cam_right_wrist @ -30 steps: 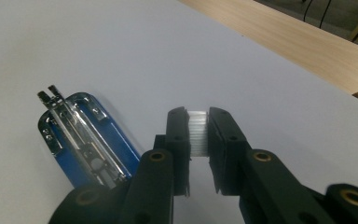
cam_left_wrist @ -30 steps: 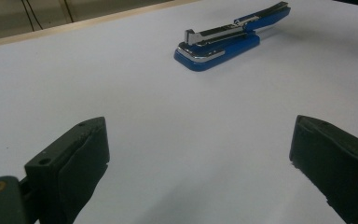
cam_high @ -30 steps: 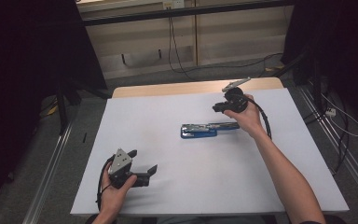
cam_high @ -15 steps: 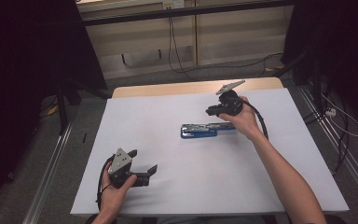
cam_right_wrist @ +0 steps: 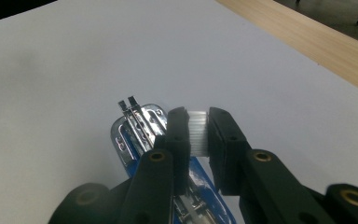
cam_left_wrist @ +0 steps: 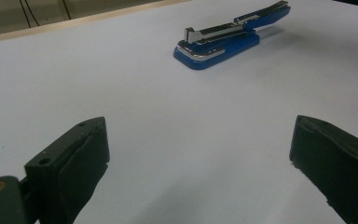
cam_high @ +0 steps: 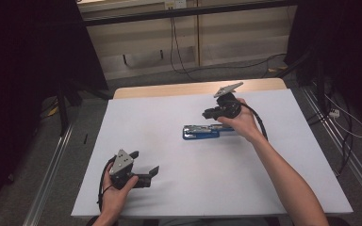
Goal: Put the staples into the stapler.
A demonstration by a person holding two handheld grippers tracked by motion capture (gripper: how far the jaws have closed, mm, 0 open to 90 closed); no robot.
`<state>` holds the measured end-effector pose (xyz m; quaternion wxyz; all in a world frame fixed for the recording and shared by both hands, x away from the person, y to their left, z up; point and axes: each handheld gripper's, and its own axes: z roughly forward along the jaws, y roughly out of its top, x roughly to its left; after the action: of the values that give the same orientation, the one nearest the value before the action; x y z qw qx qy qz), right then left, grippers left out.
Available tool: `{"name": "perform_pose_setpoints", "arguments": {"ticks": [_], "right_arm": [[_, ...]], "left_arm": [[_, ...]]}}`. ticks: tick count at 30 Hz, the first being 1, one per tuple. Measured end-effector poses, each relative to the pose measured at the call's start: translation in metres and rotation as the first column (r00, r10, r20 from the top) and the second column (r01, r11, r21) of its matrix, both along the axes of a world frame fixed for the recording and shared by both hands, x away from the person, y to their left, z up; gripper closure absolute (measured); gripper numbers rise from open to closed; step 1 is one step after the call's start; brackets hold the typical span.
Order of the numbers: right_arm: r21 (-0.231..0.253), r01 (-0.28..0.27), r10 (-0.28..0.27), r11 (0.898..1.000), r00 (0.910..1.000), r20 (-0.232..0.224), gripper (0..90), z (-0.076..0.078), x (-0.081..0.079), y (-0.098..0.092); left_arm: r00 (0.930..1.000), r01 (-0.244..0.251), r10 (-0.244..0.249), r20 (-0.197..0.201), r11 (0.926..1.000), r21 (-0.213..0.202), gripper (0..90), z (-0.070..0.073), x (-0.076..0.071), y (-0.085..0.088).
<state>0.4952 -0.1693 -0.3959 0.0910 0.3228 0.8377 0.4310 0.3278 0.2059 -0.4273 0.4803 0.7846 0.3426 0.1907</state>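
Blue stapler (cam_high: pixel 207 132) mid-sheet, well off edges

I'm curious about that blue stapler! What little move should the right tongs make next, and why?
Probably ease down and line the strip up with the stapler's metal track. The right tongs are shut on a small white ridged strip, likely staples, just above the blue stapler, whose track lies bare beneath. The left tongs stand open, well apart from it.

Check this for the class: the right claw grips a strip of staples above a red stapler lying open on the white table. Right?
Not quite: the stapler is blue, not red, as the right gripper view shows. The rest stands: the right claw grips a strip of staples above it, and it lies open on the white table.
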Motion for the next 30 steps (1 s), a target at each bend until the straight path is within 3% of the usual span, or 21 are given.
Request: {"name": "perform_pose_setpoints", "arguments": {"ticks": [18, 30], "right_arm": [[-0.008, -0.069, 0.069, 0.998, 0.9973, 0.025, 79.2, -0.001, 0.002, 0.03], [-0.01, -0.128, 0.128, 0.992, 0.9918, -0.003, 79.2, -0.007, 0.004, 0.047]], "left_arm": [[1.0, -0.003, 0.003, 0.006, 1.0, -0.008, 4.8, 0.001, -0.001, 0.001], [1.0, -0.001, 0.001, 0.005, 1.0, -0.008, 4.9, 0.001, 0.0, 0.001]]}}
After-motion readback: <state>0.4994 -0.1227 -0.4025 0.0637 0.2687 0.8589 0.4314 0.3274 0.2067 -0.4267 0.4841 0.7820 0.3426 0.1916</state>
